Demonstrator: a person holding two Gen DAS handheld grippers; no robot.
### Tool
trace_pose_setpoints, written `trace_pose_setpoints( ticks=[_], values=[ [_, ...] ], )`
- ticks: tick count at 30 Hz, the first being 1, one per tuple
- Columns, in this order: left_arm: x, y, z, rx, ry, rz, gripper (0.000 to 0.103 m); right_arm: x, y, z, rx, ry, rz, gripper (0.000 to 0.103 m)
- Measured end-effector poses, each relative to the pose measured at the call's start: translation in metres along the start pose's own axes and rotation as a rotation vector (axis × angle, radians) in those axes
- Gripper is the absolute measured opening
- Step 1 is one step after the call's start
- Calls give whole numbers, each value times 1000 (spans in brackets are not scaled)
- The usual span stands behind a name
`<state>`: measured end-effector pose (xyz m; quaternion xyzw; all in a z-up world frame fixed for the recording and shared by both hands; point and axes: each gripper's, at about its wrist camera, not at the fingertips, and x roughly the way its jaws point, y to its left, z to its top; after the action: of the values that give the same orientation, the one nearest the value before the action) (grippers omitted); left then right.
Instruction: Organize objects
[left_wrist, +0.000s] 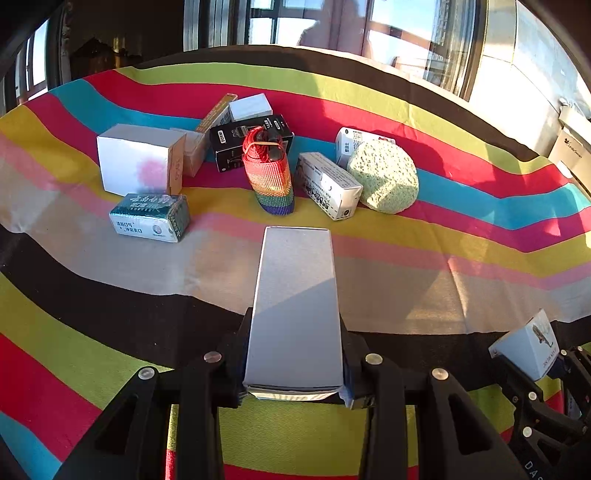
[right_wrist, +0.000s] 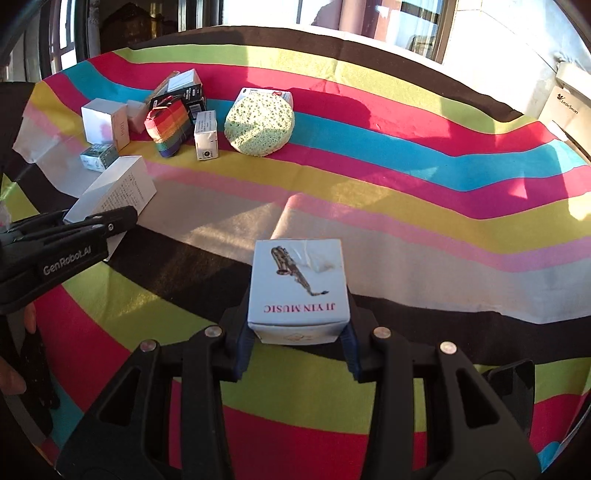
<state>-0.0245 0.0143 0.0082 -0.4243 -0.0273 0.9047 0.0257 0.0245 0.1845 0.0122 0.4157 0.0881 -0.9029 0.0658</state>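
Note:
My left gripper (left_wrist: 295, 369) is shut on a long white box (left_wrist: 295, 295) and holds it above the striped cloth, pointing toward a cluster of objects. The same box shows in the right wrist view (right_wrist: 118, 188) at the left. My right gripper (right_wrist: 297, 343) is shut on a small white box printed "JI YIN MUSIC" with a saxophone (right_wrist: 298, 291); it also shows at the lower right of the left wrist view (left_wrist: 528, 347). The cluster holds a rainbow pouch (left_wrist: 269, 173), a green sponge (left_wrist: 384, 177), a white cube box (left_wrist: 136, 158) and a teal packet (left_wrist: 151, 218).
A black box (left_wrist: 240, 144), a printed white carton (left_wrist: 328, 184) and several small boxes lie at the cluster's back. The striped cloth (right_wrist: 406, 192) covers the table. Windows stand behind the far edge. A white appliance (right_wrist: 569, 107) sits at the far right.

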Motion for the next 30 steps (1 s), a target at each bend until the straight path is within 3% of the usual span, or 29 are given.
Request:
trace_pose_setpoints(
  ticks=[6, 9, 15, 30],
  values=[
    [-7, -2, -7, 2, 9, 26, 37, -16, -3, -6, 3, -6, 9, 44],
    [-32, -2, -24, -17, -11, -17, 37, -24, -3, -11, -3, -11, 17, 44],
    [-73, -3, -59, 50, -37, -29, 37, -30, 0, -20, -16, -7, 36, 44],
    [-127, 64, -125, -43, -36, 1, 37, -53, 49, -31, -111, -35, 133, 44]
  ],
)
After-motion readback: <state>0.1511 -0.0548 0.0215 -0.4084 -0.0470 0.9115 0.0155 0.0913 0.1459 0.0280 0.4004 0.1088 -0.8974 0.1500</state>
